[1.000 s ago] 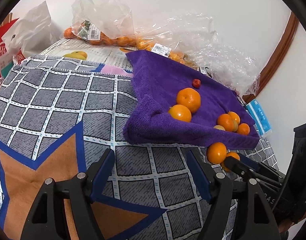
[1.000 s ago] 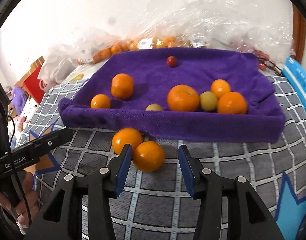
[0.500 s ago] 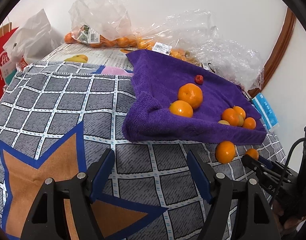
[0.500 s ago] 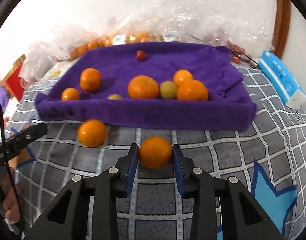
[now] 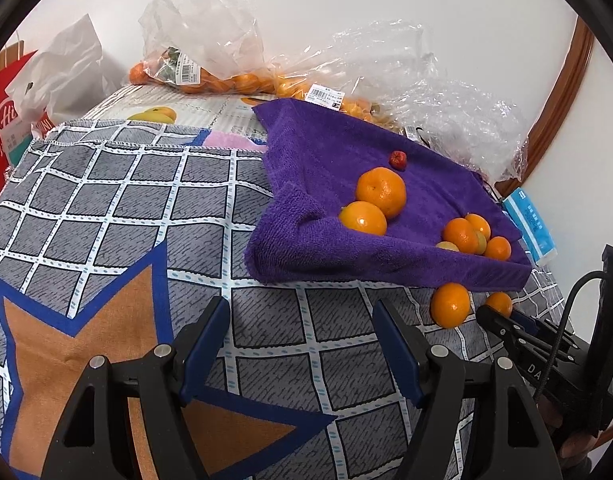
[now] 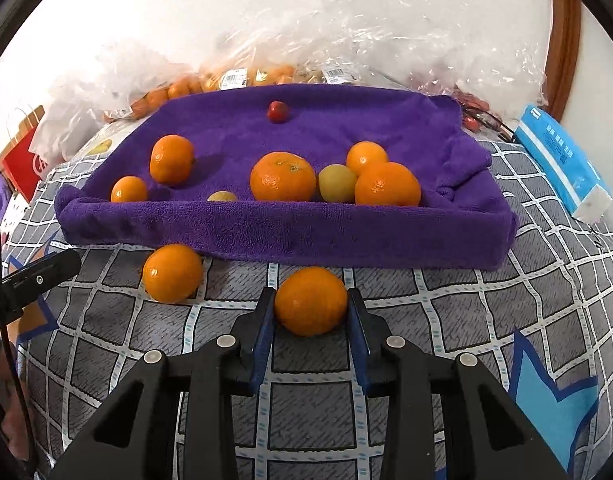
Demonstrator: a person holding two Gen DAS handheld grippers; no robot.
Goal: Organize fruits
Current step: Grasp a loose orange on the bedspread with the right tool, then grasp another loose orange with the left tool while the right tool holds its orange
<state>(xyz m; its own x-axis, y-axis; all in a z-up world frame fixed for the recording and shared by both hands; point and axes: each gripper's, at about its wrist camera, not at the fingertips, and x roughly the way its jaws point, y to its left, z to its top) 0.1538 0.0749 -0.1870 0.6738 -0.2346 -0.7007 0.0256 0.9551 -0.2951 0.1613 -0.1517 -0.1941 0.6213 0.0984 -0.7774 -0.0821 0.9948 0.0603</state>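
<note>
Grey checked cloth over surface, white wall behind. Left gripper jaws apart, empty, above cloth. Loose orange just in front of purple towel. Right gripper clamped on second orange, near towel's front edge. More fruit on towel.
</note>
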